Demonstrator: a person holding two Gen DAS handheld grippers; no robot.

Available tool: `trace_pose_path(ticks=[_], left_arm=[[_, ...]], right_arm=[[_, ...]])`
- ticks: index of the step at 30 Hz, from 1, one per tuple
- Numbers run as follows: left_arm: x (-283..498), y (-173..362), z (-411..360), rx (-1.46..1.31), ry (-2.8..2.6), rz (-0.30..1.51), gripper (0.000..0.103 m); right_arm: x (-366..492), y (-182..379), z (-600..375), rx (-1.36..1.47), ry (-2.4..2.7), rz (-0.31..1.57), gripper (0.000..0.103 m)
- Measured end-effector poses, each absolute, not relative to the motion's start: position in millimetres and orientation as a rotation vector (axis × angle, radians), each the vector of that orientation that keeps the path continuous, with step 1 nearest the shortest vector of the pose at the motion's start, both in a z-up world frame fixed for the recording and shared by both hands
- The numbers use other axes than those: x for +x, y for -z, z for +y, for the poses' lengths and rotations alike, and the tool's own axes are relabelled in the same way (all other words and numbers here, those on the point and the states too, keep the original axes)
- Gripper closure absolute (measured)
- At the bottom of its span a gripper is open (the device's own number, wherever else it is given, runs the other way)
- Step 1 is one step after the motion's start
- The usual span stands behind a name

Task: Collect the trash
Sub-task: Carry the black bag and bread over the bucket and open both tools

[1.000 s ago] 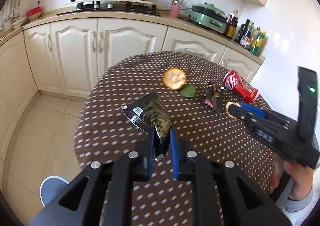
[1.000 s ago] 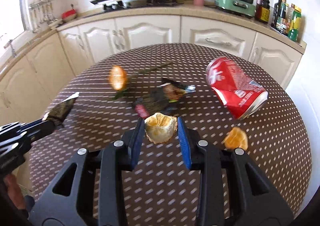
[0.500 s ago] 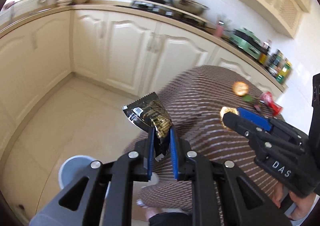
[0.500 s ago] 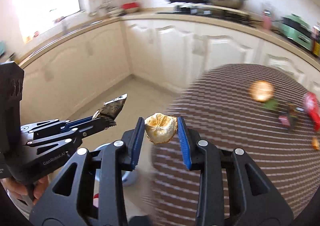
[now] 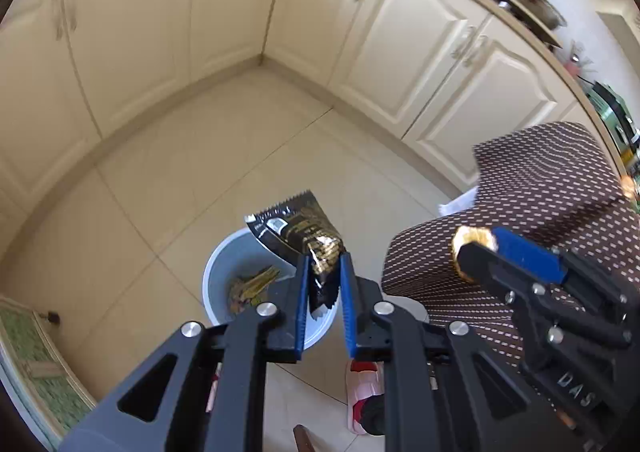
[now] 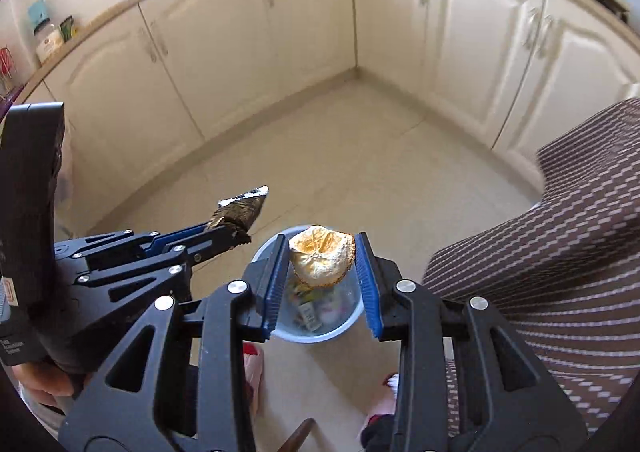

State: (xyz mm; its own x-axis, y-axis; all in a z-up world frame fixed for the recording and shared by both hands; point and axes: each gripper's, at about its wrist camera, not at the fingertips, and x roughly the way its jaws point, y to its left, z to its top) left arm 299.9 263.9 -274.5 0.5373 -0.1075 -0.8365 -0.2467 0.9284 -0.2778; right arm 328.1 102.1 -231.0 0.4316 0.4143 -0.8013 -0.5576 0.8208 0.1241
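Left wrist view: left gripper [image 5: 324,268] is clamped on a black and gold snack wrapper [image 5: 298,230], jaws nearly closed, wrapper sticking up and to the left past the fingertips. Wrapper hangs above the pale blue bin [image 5: 224,272] on the tiled floor [image 5: 180,156]. Bin holds some scraps, contents too small to name. Right gripper [image 5: 474,254] enters from the right, with a bit of orange peel [image 5: 468,238] showing at its tip; can't read its jaw gap from this angle. Behind it is the counter with the brown dotted cloth [image 5: 540,188]. Cream cabinets [image 5: 420,28] run along the far wall.

Right wrist view: right gripper [image 6: 322,264] is partly open around an orange peel [image 6: 322,260], both blue pads touching its sides, white pith facing the camera. Peel sits directly above the bin [image 6: 344,326], which lies on the floor [image 6: 340,156] just left of the cloth-covered counter [image 6: 560,232]. Left gripper [image 6: 236,230] comes in from the left, pinched shut on the wrapper [image 6: 240,210], near the bin's left rim but above it. Cabinets [image 6: 240,32] at the far side. A hand [image 6: 48,380] grips the left handle at lower left.
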Motion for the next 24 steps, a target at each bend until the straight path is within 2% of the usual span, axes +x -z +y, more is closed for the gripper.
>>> trace_pose_path(ticks=[3, 5, 8, 24], left_arm=[[306, 294, 278, -0.421, -0.099, 1.022, 0.086], [309, 302, 283, -0.440, -0.101, 1.020, 0.072], [308, 313, 292, -0.472, -0.118, 1.017, 0.060], [315, 337, 297, -0.485, -0.140, 1.063, 0.059]], right_arm=[[337, 254, 118, -0.176, -0.611, 0.985, 0.070], [340, 264, 122, -0.175, -0.609, 0.998, 0.070], [351, 277, 127, -0.175, -0.603, 1.022, 0.070], [360, 307, 135, -0.166, -0.599, 1.083, 0.070]])
